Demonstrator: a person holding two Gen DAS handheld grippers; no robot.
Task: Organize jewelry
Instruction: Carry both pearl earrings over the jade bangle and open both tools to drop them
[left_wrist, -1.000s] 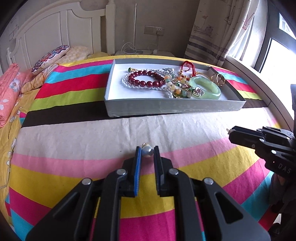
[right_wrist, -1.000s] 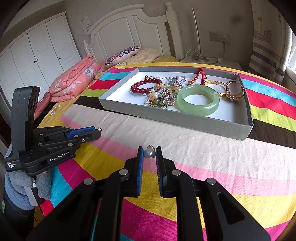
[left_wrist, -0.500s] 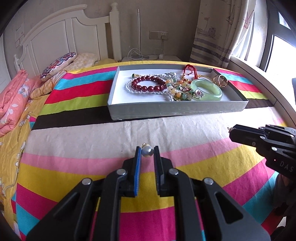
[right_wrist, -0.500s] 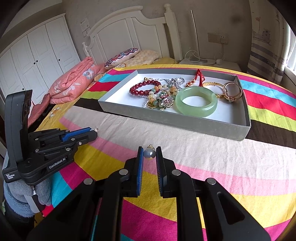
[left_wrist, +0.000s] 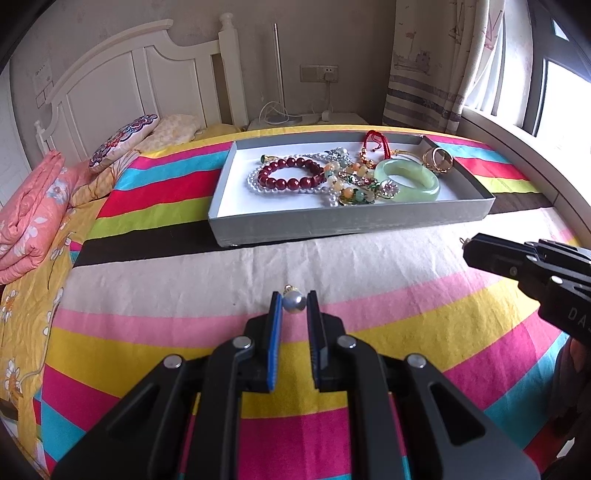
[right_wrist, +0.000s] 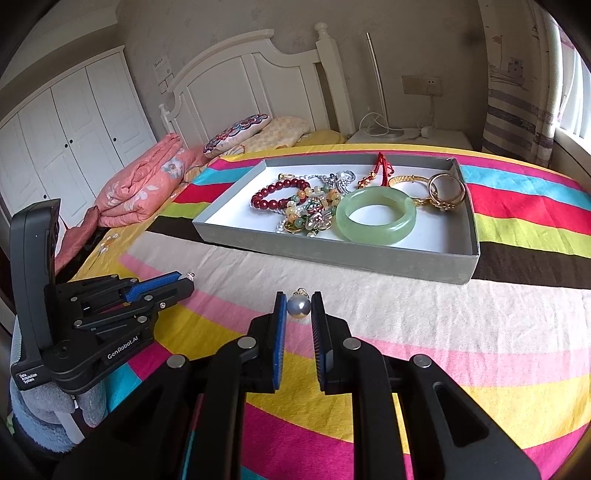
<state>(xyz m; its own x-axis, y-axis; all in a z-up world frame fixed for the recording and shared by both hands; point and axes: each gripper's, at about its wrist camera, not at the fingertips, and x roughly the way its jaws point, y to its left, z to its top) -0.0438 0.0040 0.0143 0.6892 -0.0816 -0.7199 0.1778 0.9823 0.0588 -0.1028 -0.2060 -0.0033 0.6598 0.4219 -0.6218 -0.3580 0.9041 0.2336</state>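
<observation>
At frame centre the right tool pinches a pearl earring; the grey tray sits above it.

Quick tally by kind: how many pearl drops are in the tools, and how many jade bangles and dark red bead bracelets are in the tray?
pearl drops: 2 (one in the left tool, one in the right tool)
jade bangle: 1, in the tray
red bead bracelet: 1, in the tray
Total: 4
</observation>
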